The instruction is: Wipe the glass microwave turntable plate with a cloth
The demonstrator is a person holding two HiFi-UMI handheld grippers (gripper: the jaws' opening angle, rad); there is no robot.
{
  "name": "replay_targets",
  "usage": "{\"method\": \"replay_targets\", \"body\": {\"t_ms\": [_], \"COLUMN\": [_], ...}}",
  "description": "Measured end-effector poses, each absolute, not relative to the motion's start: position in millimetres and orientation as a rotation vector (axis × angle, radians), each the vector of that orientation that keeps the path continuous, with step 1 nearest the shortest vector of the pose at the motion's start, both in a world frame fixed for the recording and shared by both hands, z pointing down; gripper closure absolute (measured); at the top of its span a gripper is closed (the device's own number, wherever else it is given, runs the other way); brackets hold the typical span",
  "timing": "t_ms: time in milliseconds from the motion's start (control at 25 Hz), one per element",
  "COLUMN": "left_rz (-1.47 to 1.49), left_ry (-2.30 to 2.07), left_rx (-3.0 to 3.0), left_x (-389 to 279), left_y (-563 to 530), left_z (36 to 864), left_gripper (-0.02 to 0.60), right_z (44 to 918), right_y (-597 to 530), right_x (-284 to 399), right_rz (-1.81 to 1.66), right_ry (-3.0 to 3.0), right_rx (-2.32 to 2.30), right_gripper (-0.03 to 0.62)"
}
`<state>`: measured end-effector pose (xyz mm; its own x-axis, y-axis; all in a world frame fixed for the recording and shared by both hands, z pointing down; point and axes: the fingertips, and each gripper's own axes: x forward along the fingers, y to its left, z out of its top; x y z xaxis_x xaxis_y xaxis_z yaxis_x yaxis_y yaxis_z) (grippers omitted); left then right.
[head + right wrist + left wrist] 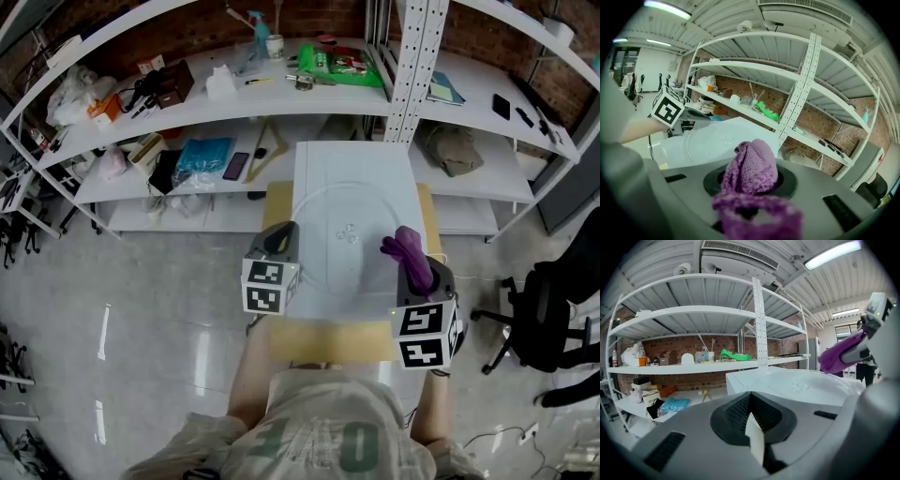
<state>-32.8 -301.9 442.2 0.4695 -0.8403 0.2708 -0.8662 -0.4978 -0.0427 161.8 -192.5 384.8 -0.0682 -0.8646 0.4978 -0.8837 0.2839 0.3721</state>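
- Behind the work place stand white metal shelves (pixel 309 98) against a brick wall, loaded with many small things, among them a green packet (pixel 342 64) and a blue packet (pixel 202 155).
- On the grey shiny floor (pixel 141 309) at the right side stands a black office chair (pixel 548 309).
- Close before the person is a tan table (pixel 328 339), and on it lies a white rectangular top (pixel 352 159).
- The glass turntable plate (pixel 323 211) lies flat on this white top, near its front half. It is clear, with a small raised mark in its middle.
- The left gripper (pixel 284 232) is at the left rim of the plate, and its marker cube (pixel 267 286) is turned to the person. Its jaws are pressed together and nothing is between them, as the left gripper view shows (pixel 752 420). In that view the plate (pixel 801 387) lies ahead and to the right.
- The right gripper (pixel 415 274) is at the right rim of the plate. Its jaws pinch a purple knitted cloth (pixel 407 251), which stands up bunched from the jaws (pixel 750 187).
- In the right gripper view the cloth (pixel 752 168) fills the middle, and the plate (pixel 708 140) lies beyond it to the left.
- If the cloth touches the glass, I cannot tell.
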Motion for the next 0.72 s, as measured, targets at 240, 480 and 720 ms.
{"method": "replay_targets", "body": {"t_ms": [240, 480, 720], "left_rz": [0.230, -0.255, -0.202], "left_ry": [-1.690, -1.712, -1.703], "left_rx": [2.644, 2.633, 2.667], "left_x": [-54.1, -65.0, -49.8], "left_y": [-290.2, -234.4, -180.4], "left_z": [384.6, 291.6, 286.5], "left_gripper": [0.580, 0.580, 0.580], "right_z": [354.6, 304.5, 311.1], "right_y": [-193.0, -174.7, -128.8], "right_x": [170.3, 182.0, 179.5], "right_rz": [-0.061, -0.058, 0.071], "right_ry": [-1.948, -2.231, -2.486], "right_rx": [1.640, 1.876, 1.958], "right_gripper": [0.540, 0.540, 0.540]}}
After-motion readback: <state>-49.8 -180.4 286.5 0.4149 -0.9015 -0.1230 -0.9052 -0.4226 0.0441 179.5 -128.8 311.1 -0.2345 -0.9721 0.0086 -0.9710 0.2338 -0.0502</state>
